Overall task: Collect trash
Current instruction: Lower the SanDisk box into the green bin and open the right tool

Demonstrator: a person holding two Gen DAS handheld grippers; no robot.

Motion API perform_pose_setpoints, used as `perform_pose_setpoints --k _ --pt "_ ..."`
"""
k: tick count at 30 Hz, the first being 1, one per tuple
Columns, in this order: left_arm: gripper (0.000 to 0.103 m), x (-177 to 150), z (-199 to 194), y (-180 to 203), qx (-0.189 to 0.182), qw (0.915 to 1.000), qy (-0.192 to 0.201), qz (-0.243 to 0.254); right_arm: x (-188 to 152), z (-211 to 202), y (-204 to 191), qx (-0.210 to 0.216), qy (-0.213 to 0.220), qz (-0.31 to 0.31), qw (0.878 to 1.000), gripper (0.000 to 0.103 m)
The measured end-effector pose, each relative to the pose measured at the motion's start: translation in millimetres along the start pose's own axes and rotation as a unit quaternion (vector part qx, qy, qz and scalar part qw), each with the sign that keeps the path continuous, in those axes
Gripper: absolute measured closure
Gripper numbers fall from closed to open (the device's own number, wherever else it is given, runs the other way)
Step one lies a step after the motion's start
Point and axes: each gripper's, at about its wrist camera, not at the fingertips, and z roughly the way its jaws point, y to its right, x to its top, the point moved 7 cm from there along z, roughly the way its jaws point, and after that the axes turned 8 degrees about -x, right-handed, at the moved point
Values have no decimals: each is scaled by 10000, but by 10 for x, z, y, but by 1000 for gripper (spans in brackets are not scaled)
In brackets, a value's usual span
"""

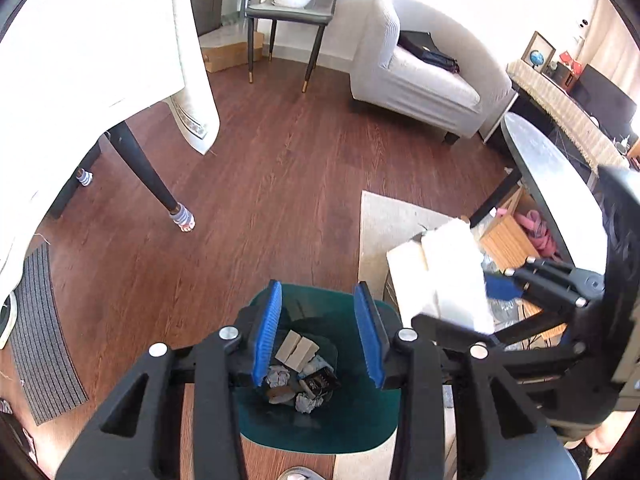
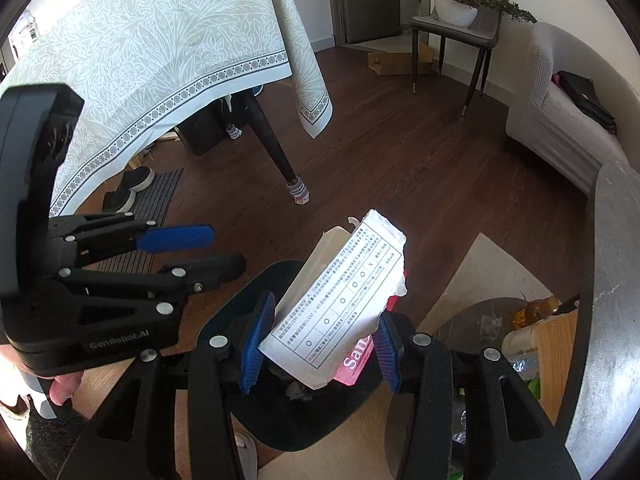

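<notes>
My left gripper (image 1: 319, 334) hangs open over a dark green trash bin (image 1: 320, 436), nothing between its blue pads. Inside the bin lie crumpled paper, cardboard pieces and a dark wrapper (image 1: 300, 376). My right gripper (image 2: 322, 344) is shut on a torn white package (image 2: 340, 300) with a printed table and a pink part, held tilted above the bin (image 2: 280, 424). In the left wrist view that package (image 1: 452, 272) and the right gripper (image 1: 472, 304) sit just right of the bin. The left gripper (image 2: 208, 252) shows at the left of the right wrist view, a hand (image 2: 64, 388) on its handle.
A beige rug (image 1: 388, 224) lies under the bin's right side. A grey oval coffee table (image 1: 548, 184) stands at the right, a wooden crate (image 2: 556, 356) and bottle beneath it. A clothed dining table with a socked leg (image 1: 148, 176) stands left. Sofa (image 1: 420, 80), chair (image 2: 456, 28), door mat (image 1: 44, 332).
</notes>
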Motion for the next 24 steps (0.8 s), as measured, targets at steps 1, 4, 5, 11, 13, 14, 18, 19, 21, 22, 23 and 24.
perform_pose_setpoints --k 1,4,5,11,13,14,18,19,21,22,23,24 --pt "67 47 -58 -12 6 9999 100 -48 -30 50 -18 5 -60 -19 10000 55" --pt "71 161 -201 -35 -41 9993 338 -132 -117 191 -67 14 -247 -91 9997 55" --pt "72 193 -235 -26 -65 9991 396 -143 -154 241 -86 12 -322 -124 9994 55" --pt "77 340 -370 100 -185 9977 638 -130 -353 450 -205 38 -654 -307 9974 54" --pt "77 370 -395 146 -235 9974 678 -103 -421 497 -258 71 -764 -390 9963 53" --pt "77 363 -414 167 -264 9972 699 -86 -463 522 -286 77 -823 -434 9956 53" --pt "77 419 -452 347 -377 9962 790 -21 -591 598 -405 97 -943 -638 9934 53" --pt "77 436 -461 390 -398 9959 816 4 -607 604 -428 94 -937 -683 9932 53" --pt "77 469 -487 454 -406 9953 875 61 -618 611 -450 101 -926 -705 9932 52" --pt "77 486 -498 490 -426 9950 904 85 -627 602 -435 127 -929 -692 9932 46" --pt "77 504 -505 522 -448 9946 930 104 -630 588 -429 157 -935 -676 9932 36" --pt "77 523 -516 540 -466 9942 957 122 -631 564 -415 184 -920 -660 9934 33"
